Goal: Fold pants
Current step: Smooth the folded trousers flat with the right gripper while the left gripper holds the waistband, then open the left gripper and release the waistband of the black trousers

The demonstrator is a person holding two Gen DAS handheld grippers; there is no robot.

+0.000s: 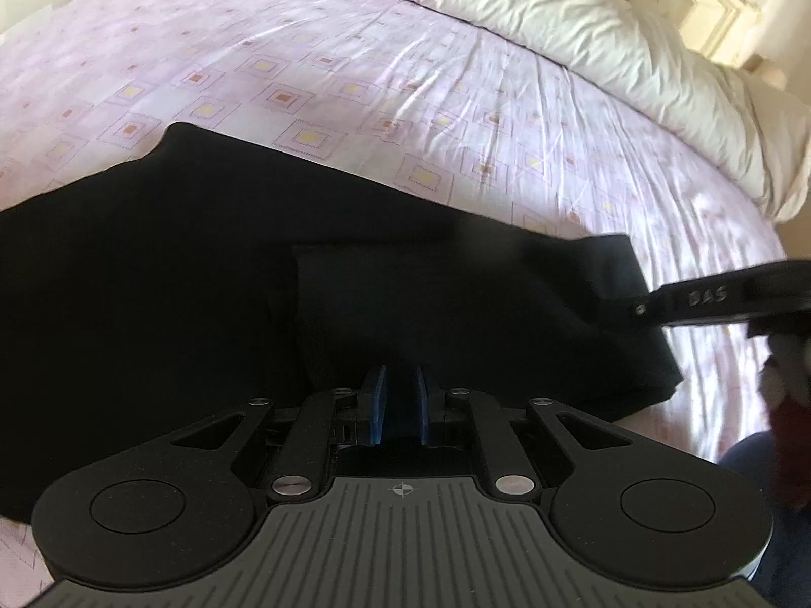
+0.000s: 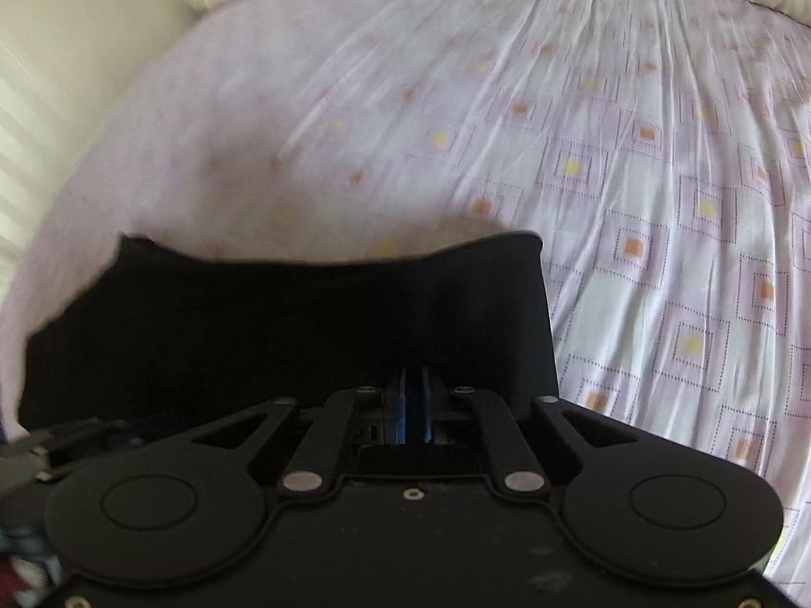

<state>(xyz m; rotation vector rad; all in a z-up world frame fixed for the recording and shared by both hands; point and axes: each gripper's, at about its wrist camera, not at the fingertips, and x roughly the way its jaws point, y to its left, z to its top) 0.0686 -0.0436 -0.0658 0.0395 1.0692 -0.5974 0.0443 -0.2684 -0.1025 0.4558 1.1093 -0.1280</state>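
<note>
Black pants (image 1: 203,273) lie partly folded on the bed, with a folded flap (image 1: 405,304) in front of my left gripper. My left gripper (image 1: 400,380) has its blue pads close together with a fold of black cloth between them. My right gripper (image 2: 414,380) is shut on the near edge of the pants (image 2: 304,324), its blue pads almost touching. In the left wrist view the right gripper's body (image 1: 709,299) reaches in from the right onto the pants' right end.
The bed sheet (image 1: 355,76) is pale pink with small square patterns and also shows in the right wrist view (image 2: 659,202). A cream duvet (image 1: 557,15) is bunched along the far side. A cream headboard (image 1: 730,10) stands at top right.
</note>
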